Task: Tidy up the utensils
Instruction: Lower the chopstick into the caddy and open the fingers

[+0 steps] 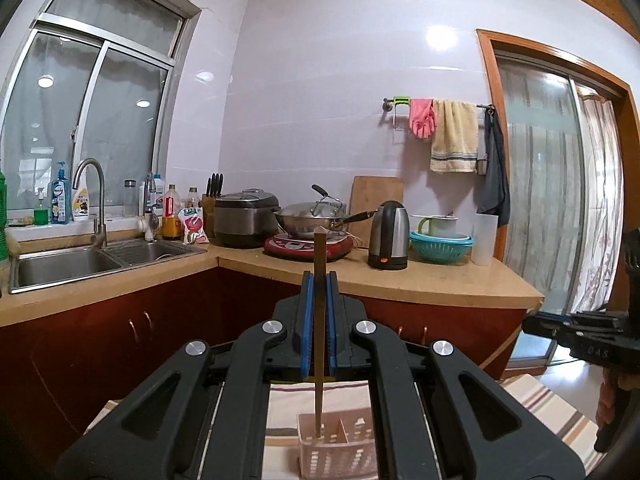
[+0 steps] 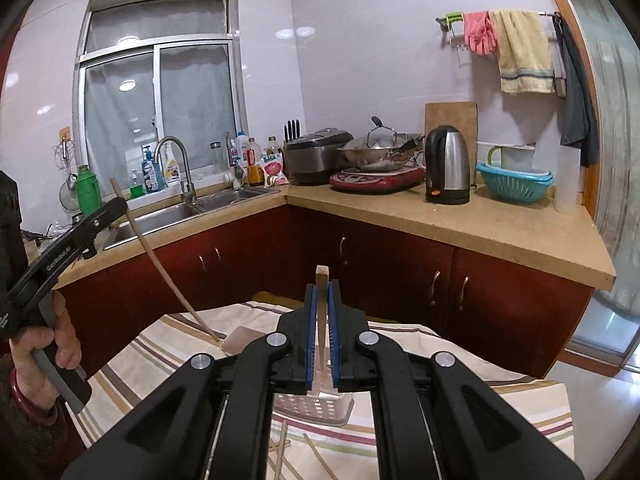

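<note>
Item 1, left gripper (image 1: 319, 280): its blue pads are clamping a long brown chopstick (image 1: 319, 320) upright. The stick's lower tip is hanging just over, or just inside, the left compartment of the holder; which one cannot be told. In the right wrist view this gripper is appearing at the left edge, a hand (image 2: 44, 344) squeezing its grip, the stick bowed by the lens.

Item 2, utensil holder (image 1: 340, 444): a pale slotted plastic basket with a divider, sitting on the striped cloth (image 1: 548, 404) covering the table, toward the table's far edge as the right wrist view shows it. The linkages are cutting off much of it in both views.

Item 3, right gripper (image 2: 322, 320): its pads are closing on a second, paler chopstick (image 2: 322, 312), held upright directly above the holder.

Item 4, loose chopsticks (image 2: 316, 456): several are lying on the cloth on the near side of the holder, partly hidden under the right gripper's frame; their count is unclear.

Handling note: each stick is best kept vertical, centred over a compartment clear of the divider, lowered until the tip is well inside, and only then released, so it is not tipping the light basket.

Unclear: a pinkish flat object (image 2: 242, 338) beside the holder, and the holder's contents.
</note>
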A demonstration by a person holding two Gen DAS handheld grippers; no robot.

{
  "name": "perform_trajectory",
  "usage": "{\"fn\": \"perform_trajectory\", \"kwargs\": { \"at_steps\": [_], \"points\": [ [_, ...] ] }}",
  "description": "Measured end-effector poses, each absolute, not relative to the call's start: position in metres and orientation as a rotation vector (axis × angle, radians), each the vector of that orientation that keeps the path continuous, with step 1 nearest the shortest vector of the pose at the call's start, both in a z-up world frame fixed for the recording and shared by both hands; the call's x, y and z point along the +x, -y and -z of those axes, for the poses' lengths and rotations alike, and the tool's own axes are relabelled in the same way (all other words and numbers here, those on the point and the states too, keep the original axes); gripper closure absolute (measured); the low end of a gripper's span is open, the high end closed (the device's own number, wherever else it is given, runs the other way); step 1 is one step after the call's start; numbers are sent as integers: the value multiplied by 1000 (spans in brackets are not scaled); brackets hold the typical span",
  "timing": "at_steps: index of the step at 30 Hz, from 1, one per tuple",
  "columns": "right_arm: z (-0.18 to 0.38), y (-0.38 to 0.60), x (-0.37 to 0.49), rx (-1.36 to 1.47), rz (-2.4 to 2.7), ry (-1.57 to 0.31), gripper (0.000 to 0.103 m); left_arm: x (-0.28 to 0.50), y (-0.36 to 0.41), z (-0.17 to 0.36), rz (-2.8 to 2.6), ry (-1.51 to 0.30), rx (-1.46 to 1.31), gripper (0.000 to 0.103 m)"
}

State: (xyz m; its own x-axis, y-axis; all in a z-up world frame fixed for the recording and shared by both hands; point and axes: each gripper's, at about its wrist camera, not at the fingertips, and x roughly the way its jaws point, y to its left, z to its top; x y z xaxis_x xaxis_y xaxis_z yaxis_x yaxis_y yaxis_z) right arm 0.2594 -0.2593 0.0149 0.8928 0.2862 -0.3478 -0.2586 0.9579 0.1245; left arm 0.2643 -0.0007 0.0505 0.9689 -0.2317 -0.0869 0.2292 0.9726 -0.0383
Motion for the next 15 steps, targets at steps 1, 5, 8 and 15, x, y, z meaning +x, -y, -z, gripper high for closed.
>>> {"fn": "perform_trajectory", "kwargs": {
  "at_steps": [1, 5, 8, 15],
  "points": [
    [-13, 259, 263, 79, -284, -377, 97, 270, 2, -48, 229, -97, -27, 97],
    [5, 257, 291, 98, -294, -441, 97, 305, 8, -24, 223, -173, -39, 97],
    [23, 258, 310, 124, -311, -501, 97, 325, 11, 0, 213, -236, -31, 97],
    [54, 255, 349, 166, -334, -607, 97, 366, 5, 34, 204, -348, -49, 96]
  ]
}}
